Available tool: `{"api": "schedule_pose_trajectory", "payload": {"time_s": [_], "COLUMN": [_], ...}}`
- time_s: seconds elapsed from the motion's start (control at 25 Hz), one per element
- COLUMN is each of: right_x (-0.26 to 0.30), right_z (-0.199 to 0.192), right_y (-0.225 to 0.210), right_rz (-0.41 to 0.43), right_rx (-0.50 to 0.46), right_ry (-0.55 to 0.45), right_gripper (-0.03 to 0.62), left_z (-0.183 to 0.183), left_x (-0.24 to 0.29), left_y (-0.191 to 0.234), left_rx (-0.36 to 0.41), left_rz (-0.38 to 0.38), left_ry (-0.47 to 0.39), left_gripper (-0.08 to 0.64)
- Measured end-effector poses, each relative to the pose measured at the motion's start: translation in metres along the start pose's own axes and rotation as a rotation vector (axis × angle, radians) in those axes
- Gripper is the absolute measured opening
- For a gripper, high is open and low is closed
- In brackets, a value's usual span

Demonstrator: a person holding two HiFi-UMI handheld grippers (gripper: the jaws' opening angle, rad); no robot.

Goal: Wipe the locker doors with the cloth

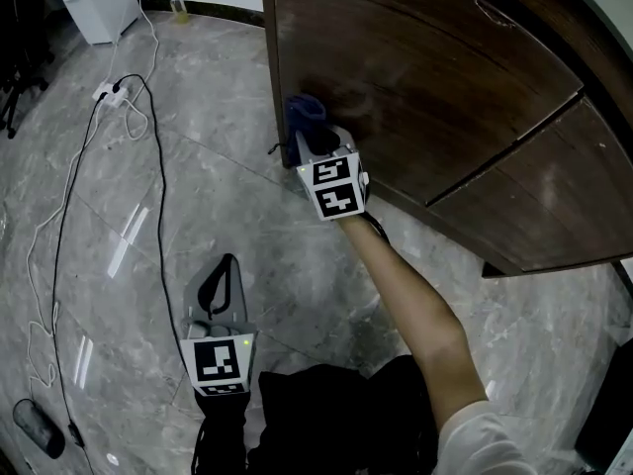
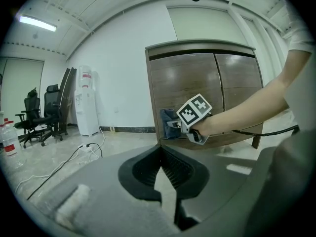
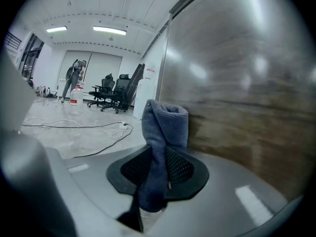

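Head view: the right gripper point(image 1: 313, 132) partly hides the cloth point(image 1: 306, 113) at the edge of the locker door point(image 1: 425, 77). Cables point(image 1: 99, 156) trail across the floor.

Left gripper view: the left gripper point(image 2: 160, 152) is clenched and empty.

Right gripper view: the jaws clamp the cloth. Whether it touches the door cannot be made out.

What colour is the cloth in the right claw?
Dark greyish blue cloth, clearest in the right gripper view.

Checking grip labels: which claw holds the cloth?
The right claw, shut on the blue cloth at the locker door; the left claw is shut and empty.
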State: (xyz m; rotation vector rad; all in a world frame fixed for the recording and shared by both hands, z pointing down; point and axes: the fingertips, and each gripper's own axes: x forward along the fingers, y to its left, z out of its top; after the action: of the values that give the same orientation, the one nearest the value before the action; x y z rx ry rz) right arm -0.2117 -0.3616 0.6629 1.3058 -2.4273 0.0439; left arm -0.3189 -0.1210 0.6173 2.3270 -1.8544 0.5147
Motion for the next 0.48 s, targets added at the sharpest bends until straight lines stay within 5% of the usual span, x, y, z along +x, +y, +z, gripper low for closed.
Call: {"api": "schedule_pose_trajectory", "payload": {"time_s": [0.48], "right_x": [0.037], "right_z": [-0.073], "right_y": [0.022], "right_rz": [0.032], "right_rx": [0.088], "right_ry": [0.129], "right_gripper": [0.083], "left_z": [-0.022], "left_x": [-0.005], "left_y": [0.012], "left_rx": [-0.019], "left_rz": [0.026], "left_ry": [0.044], "left_gripper": [0.002]}}
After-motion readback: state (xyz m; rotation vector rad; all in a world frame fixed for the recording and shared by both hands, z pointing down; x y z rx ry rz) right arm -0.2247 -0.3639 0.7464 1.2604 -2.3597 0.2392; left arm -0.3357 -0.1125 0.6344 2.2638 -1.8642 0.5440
